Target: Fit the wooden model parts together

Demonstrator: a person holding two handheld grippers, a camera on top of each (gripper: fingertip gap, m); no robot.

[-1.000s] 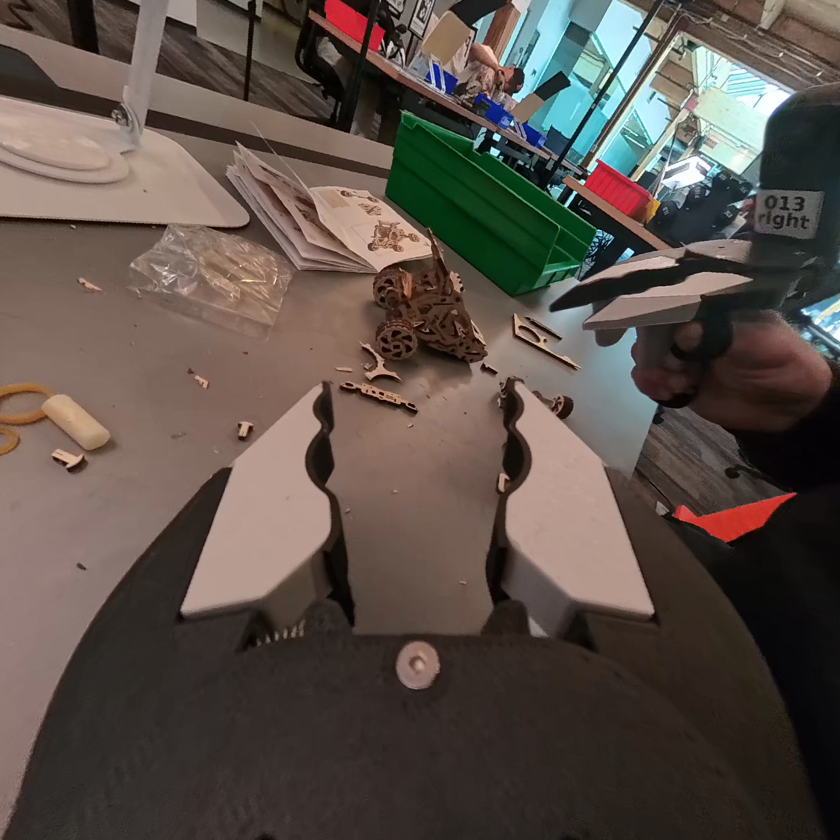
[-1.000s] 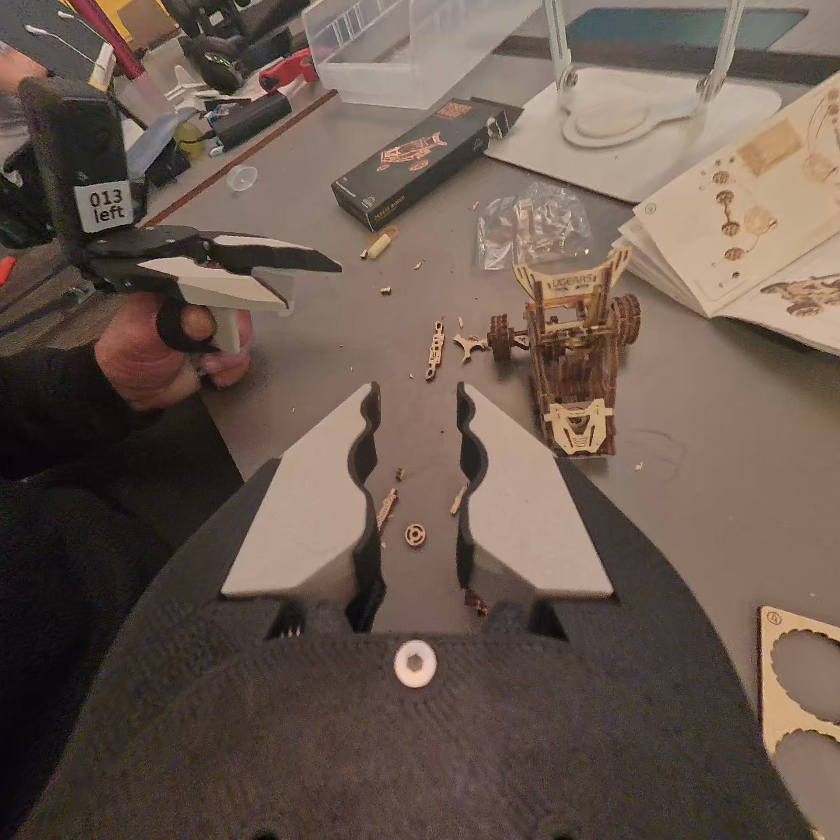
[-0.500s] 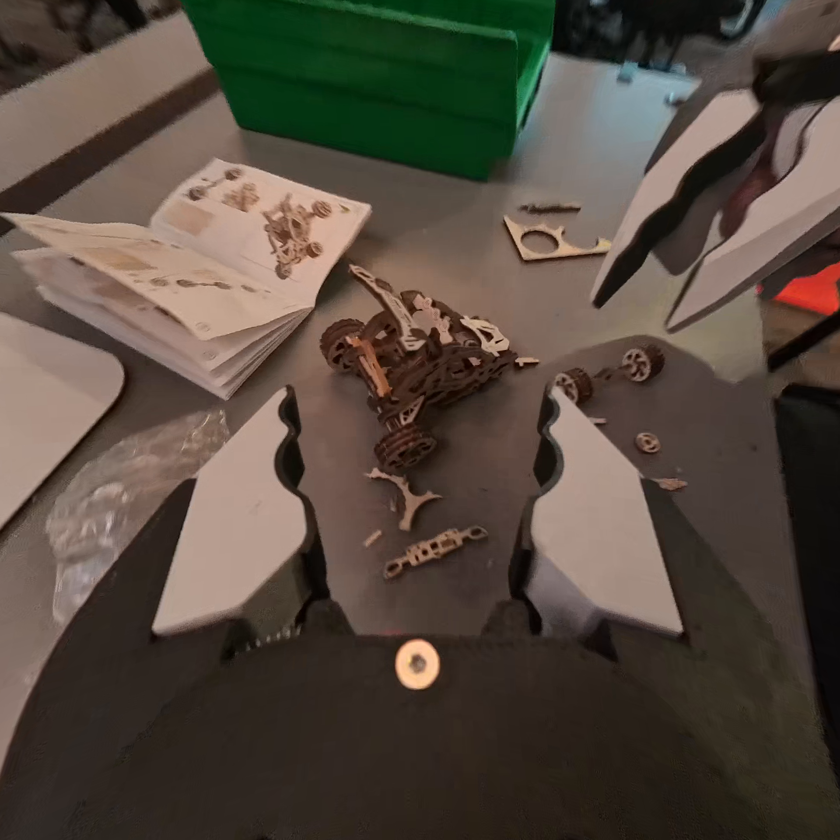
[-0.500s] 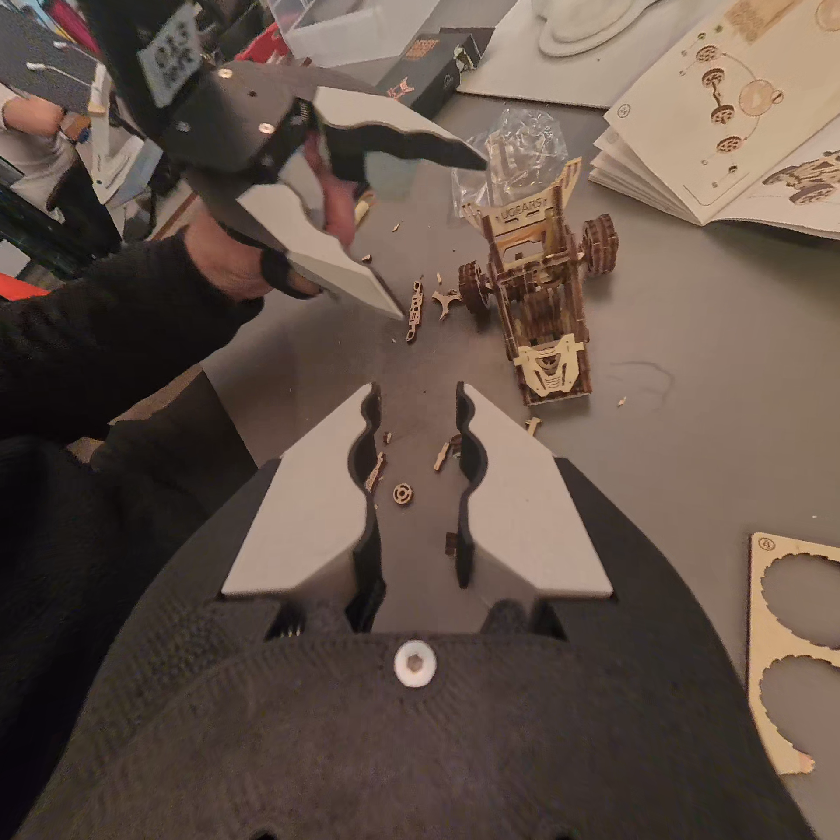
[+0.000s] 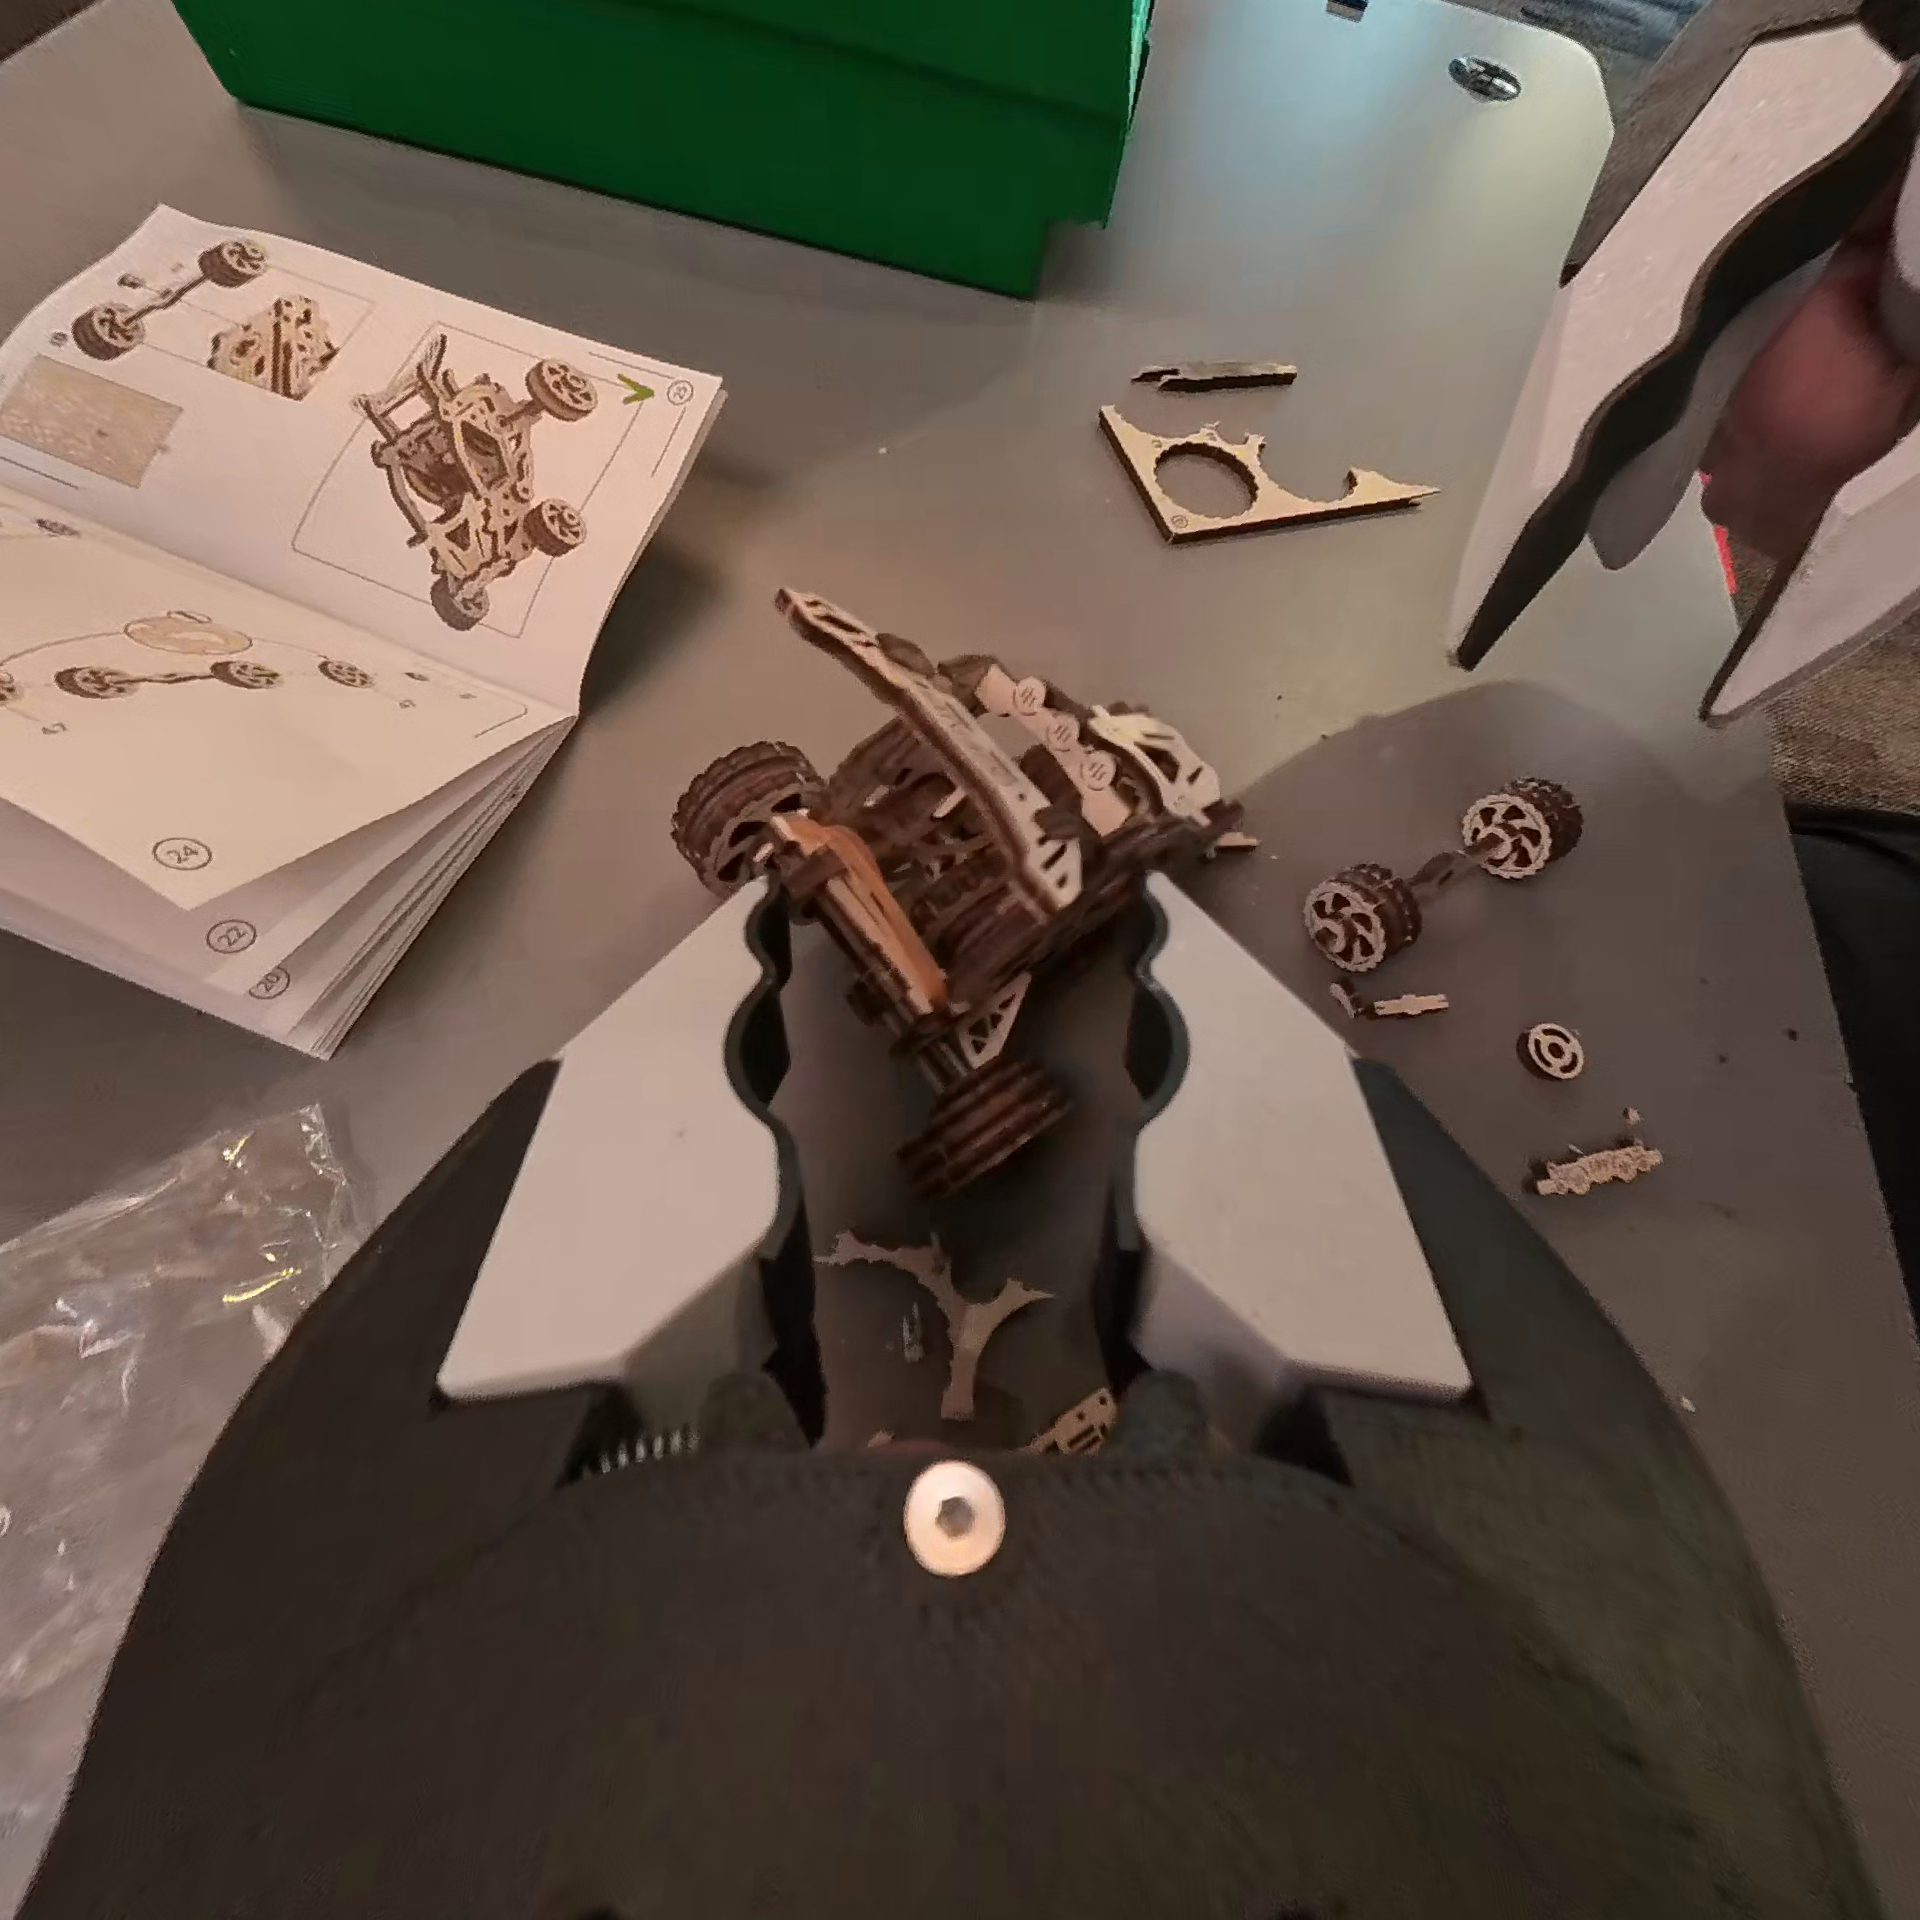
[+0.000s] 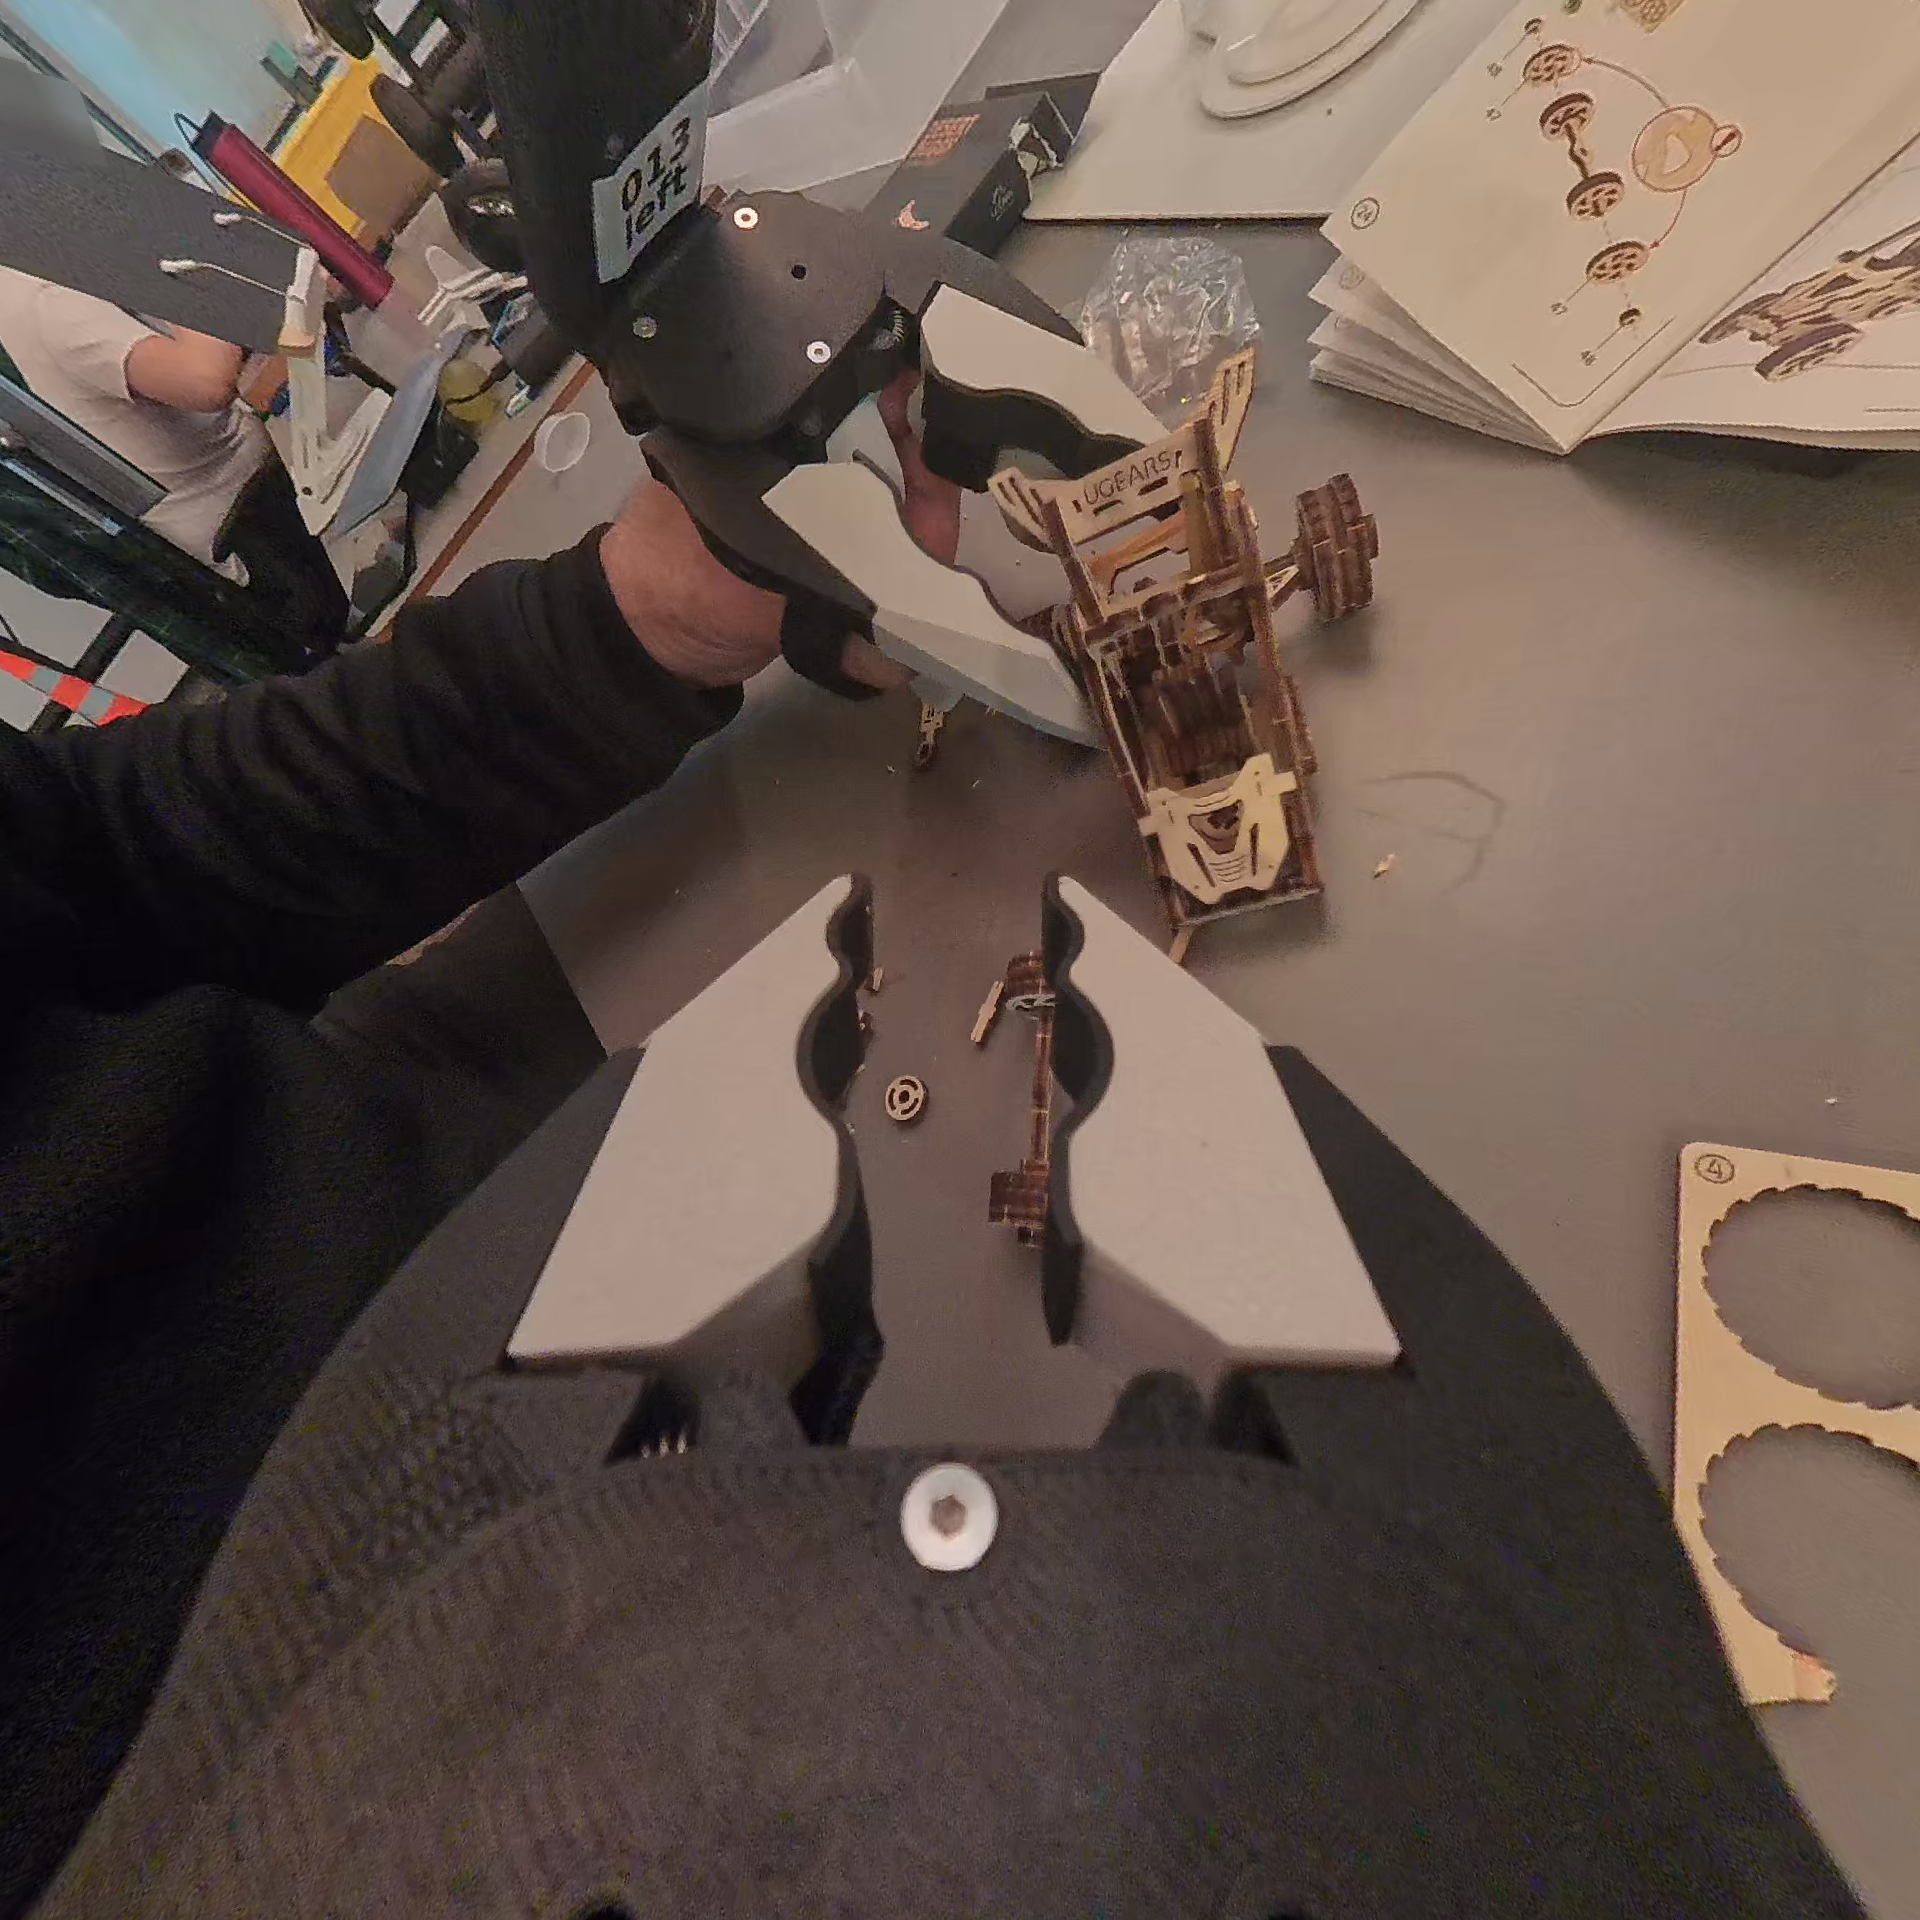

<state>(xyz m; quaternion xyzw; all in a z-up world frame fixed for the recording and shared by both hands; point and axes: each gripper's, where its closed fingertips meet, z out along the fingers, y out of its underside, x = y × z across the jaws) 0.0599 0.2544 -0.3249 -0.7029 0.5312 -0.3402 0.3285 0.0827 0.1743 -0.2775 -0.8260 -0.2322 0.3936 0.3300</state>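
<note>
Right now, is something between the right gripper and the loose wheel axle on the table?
Nothing visible. The right gripper is open above the wheel axle, which lies on bare table beside its right finger.

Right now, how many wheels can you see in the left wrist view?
4. Two on the model car: one at its left, one nearest the camera. Two on the loose axle to its right. Others may be hidden.

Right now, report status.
Left gripper open, straddling the wooden car. Right gripper open, empty, over the loose axle. Nothing blocking.
</note>
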